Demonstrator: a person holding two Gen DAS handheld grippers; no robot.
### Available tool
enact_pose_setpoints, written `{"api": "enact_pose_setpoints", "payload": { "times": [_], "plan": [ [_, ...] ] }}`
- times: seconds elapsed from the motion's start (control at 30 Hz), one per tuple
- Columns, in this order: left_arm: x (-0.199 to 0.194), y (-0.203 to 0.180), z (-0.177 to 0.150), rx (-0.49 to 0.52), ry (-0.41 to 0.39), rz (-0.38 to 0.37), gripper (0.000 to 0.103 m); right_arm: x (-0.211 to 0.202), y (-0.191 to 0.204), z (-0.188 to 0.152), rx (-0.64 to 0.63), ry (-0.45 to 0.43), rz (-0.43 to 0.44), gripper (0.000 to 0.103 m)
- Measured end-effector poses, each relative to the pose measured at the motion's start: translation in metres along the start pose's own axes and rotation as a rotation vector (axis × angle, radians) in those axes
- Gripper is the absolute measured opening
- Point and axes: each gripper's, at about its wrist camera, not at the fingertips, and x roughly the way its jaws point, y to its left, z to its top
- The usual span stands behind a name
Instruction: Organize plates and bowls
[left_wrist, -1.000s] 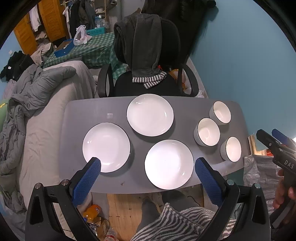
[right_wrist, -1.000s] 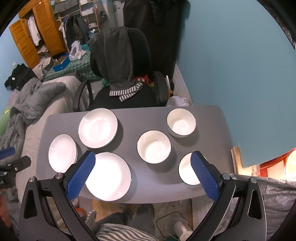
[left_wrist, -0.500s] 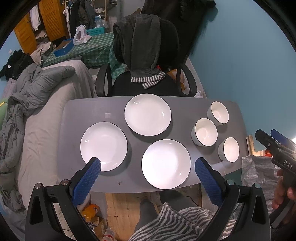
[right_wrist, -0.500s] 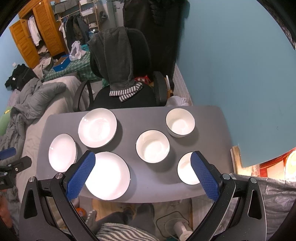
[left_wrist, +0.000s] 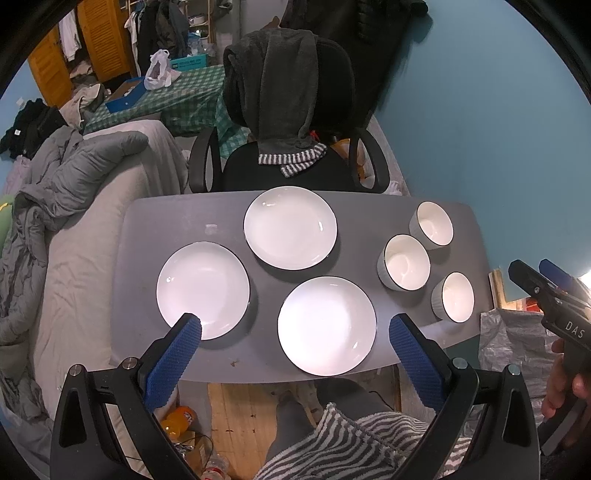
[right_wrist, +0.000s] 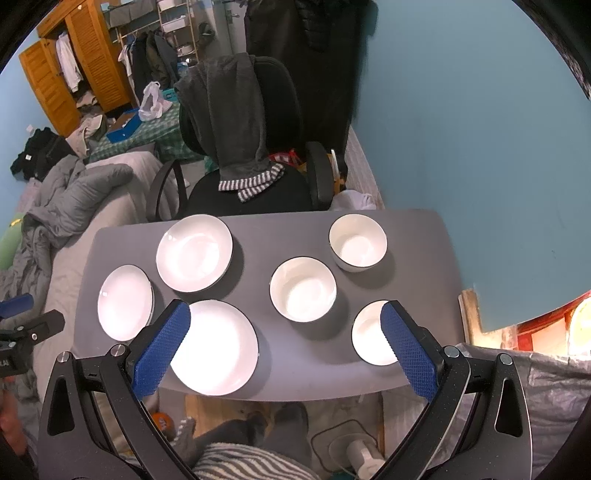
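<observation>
Both hand-held grippers hang above the near edge of the grey desk with nothing between their blue pads. The left hand-held gripper has its jaws spread wide, over the near left part of the desk. The right hand-held gripper is likewise spread wide and empty, over the near right part.

Six white dishes with dark rims lie on the desk, all apart from one another. Three plates take up the left and middle: the left plate toward the left edge, the far plate at the far edge in front of the black office chair, and the near plate at the near edge. Three bowls sit toward the right edge: the far bowl near the far right corner, the middle bowl just inward of it, and the near bowl toward the near right corner.
</observation>
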Motion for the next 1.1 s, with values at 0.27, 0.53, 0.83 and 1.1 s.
{"api": "enact_pose_setpoints", "payload": {
  "times": [0.27,0.53,0.83,1.1],
  "plan": [
    [0.000,-0.003,-0.002,0.014,-0.004,-0.005,0.103,0.000,-0.004,-0.001,0.009,0.002,-0.004,0.101],
    [-0.001,-0.004,-0.003,0.015,-0.006,-0.009,0.103,0.000,-0.004,-0.001,0.009,0.001,-0.004,0.101],
    [-0.002,-0.006,-0.002,0.026,-0.008,-0.012,0.103,0.000,-0.009,-0.001,0.015,0.003,-0.002,0.101],
    [-0.002,-0.007,0.000,0.036,-0.009,-0.018,0.103,-0.001,-0.010,-0.001,0.015,0.005,-0.003,0.101]
  ]
}}
